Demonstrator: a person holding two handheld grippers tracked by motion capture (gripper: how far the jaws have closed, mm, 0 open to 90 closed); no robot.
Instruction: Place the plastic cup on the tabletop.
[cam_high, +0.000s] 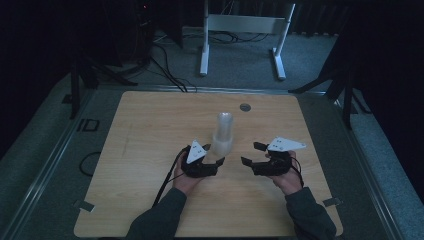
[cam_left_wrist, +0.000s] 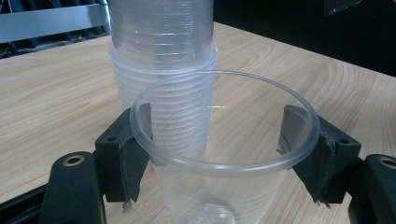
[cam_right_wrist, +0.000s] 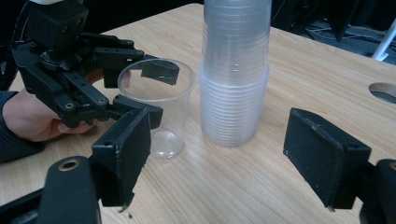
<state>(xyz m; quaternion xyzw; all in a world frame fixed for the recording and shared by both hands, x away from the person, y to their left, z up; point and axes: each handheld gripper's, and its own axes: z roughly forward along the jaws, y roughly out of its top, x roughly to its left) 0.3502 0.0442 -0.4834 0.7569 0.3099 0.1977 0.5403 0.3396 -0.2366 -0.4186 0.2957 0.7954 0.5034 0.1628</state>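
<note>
A single clear plastic cup (cam_left_wrist: 224, 191) (cam_right_wrist: 173, 109) stands upright on the wooden table (cam_high: 150, 130). My left gripper (cam_high: 214, 154) (cam_left_wrist: 224, 144) (cam_right_wrist: 156, 93) is shut on it, one pad on each side of the rim. Right behind the cup rises a tall stack of clear cups (cam_high: 223, 131) (cam_left_wrist: 163, 70) (cam_right_wrist: 236, 74), close to it; I cannot tell whether they touch. My right gripper (cam_high: 251, 153) (cam_right_wrist: 219, 154) stands open to the right of the stack, pointing at it, with nothing between its pads. A hand holds each gripper from the near side.
A round grommet hole (cam_high: 245, 107) (cam_right_wrist: 385, 91) sits near the table's far edge. Beyond the table, a white frame (cam_high: 245, 30) and cables lie on the grey floor. Bare wood surrounds the cups on all sides.
</note>
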